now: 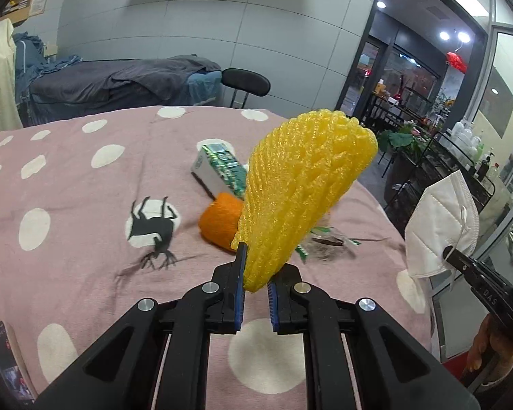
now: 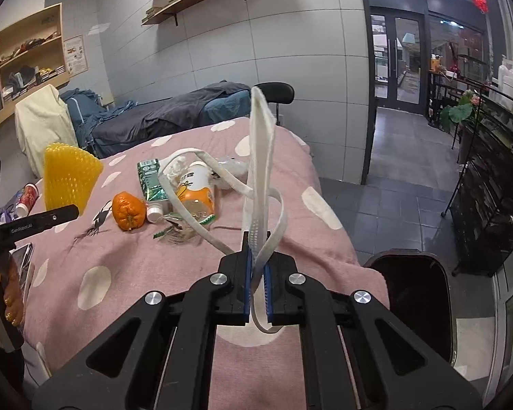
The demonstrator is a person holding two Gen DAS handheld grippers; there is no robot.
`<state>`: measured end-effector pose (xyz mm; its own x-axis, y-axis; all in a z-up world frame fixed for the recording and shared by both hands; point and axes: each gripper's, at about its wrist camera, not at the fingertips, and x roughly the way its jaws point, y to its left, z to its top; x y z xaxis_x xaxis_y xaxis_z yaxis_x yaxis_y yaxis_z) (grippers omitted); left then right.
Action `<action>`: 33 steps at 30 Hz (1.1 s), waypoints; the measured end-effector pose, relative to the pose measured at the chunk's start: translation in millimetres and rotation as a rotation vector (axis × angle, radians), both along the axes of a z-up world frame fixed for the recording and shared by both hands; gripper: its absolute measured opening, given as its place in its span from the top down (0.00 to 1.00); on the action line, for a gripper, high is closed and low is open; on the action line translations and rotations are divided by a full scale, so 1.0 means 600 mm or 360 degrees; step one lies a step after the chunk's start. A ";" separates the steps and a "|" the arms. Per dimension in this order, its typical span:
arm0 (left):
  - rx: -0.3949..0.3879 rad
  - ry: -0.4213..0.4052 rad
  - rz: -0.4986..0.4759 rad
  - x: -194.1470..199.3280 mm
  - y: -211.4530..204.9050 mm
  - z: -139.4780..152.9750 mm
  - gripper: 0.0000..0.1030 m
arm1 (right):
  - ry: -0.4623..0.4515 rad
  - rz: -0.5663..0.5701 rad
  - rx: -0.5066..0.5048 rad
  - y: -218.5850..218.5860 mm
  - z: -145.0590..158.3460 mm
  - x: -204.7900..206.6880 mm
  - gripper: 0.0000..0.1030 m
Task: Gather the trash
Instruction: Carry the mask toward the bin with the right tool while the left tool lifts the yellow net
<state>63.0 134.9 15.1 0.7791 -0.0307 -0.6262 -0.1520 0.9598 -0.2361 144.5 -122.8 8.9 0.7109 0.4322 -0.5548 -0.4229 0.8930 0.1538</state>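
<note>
Grey-panelled room, wooden wall shelves, glass doors at the far end. Work surface: a bed under a pink polka-dot cotton cover printed with a black deer silhouette.

Left gripper: jaws nearly closed, blue ribbed pads pinching the lower tip of a yellow foam-mesh fruit sleeve. The sleeve stands up from the jaws, lifted clear of the cover; soft, knobbly net texture, fan shape widening upward.

Right gripper: jaws closed on a white folded face mask. Its pleated fabric body rises upright from the pads and its flat elastic straps loop loose to either side.

Trash on the cover, clustered mid-bed: a wrinkled orange tangerine, a green-and-white cardboard carton lying flat just beyond it, a tipped white-and-orange plastic bottle beside the carton, and a crumpled clear wrapper in front of the bottle.

Edges: the bed's right edge drops to grey tiled floor, with open floor toward the doors. A dark round bin stands against that edge, mouth open, close beside the right gripper. A black metal rack lines the far right wall.
</note>
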 end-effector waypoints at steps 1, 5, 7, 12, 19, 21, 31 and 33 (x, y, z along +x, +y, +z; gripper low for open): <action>0.0000 -0.0004 -0.0028 0.005 -0.011 0.000 0.89 | 0.0005 -0.0026 0.0007 -0.011 -0.001 0.001 0.94; -0.0022 -0.0004 -0.0160 0.025 -0.058 -0.001 0.89 | 0.0018 -0.0147 0.0030 -0.062 -0.005 0.003 0.96; -0.0030 -0.0003 -0.0229 0.037 -0.083 -0.003 0.89 | 0.0028 -0.0212 0.0041 -0.091 -0.008 0.002 0.96; -0.0025 0.0001 -0.0402 0.066 -0.148 -0.007 0.89 | 0.0059 -0.0369 0.0049 -0.157 -0.023 0.005 0.96; -0.0008 -0.0003 -0.0623 0.093 -0.232 -0.008 0.89 | 0.0239 -0.0552 0.0018 -0.220 -0.091 0.033 0.96; 0.0000 0.0009 -0.0677 0.098 -0.257 -0.011 0.89 | 0.0307 -0.0592 0.0010 -0.231 -0.120 0.047 0.96; -0.0018 0.0071 -0.0847 0.117 -0.324 -0.024 0.89 | 0.0566 -0.0675 -0.0038 -0.257 -0.236 0.100 0.96; -0.0018 0.0078 -0.0868 0.118 -0.333 -0.025 0.89 | 0.0626 -0.0684 -0.0041 -0.260 -0.257 0.107 0.96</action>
<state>133.8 -64.6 0.0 0.6182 -0.4287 -0.6588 0.3558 0.9000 -0.2518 208.7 -279.1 -145.5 0.5577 0.1334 -0.8193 0.0629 0.9774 0.2020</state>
